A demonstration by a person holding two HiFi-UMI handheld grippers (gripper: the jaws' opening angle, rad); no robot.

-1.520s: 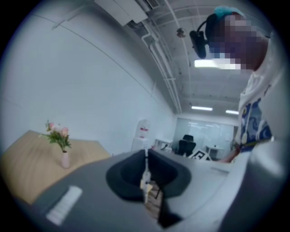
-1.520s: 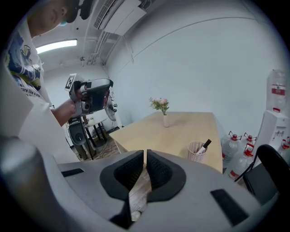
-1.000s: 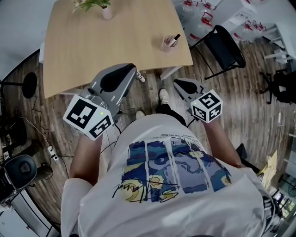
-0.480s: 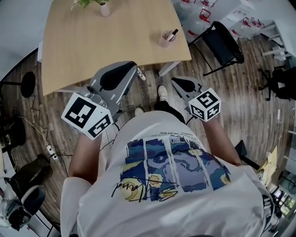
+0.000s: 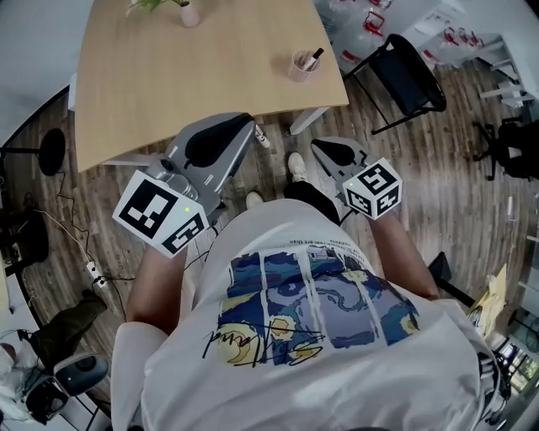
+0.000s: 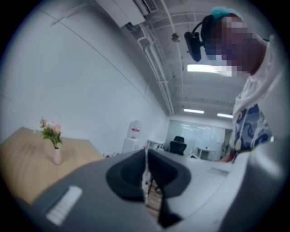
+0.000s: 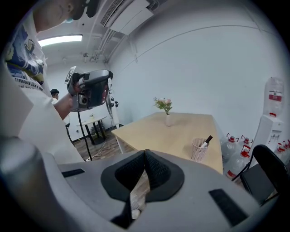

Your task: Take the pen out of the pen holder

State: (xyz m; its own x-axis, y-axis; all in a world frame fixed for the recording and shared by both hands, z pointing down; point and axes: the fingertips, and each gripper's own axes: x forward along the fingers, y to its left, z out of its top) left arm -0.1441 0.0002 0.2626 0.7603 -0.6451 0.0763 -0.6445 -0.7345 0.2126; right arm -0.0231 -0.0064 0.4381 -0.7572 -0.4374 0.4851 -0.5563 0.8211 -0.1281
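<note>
1. We hold the left gripper [image 6: 146,156] with its jaws pressed together at the tips, and nothing sits between them.
2. Our right gripper [image 7: 145,155] is likewise closed tip to tip and holds nothing.
3. In the head view, both grippers hang in front of our chest over the wood floor [image 5: 438,194], just short of the near edge of the table [image 5: 168,84].
4. The pen holder [image 5: 300,66] stands on the table near its right corner, well apart from both grippers.
5. The pen [image 5: 314,58] sits in the pen holder, leaning, with its dark end above the rim.
6. A vase [image 5: 189,13] of flowers stands at the table's far side.
7. A black chair [image 5: 408,80] stands to the right of the table.
</note>
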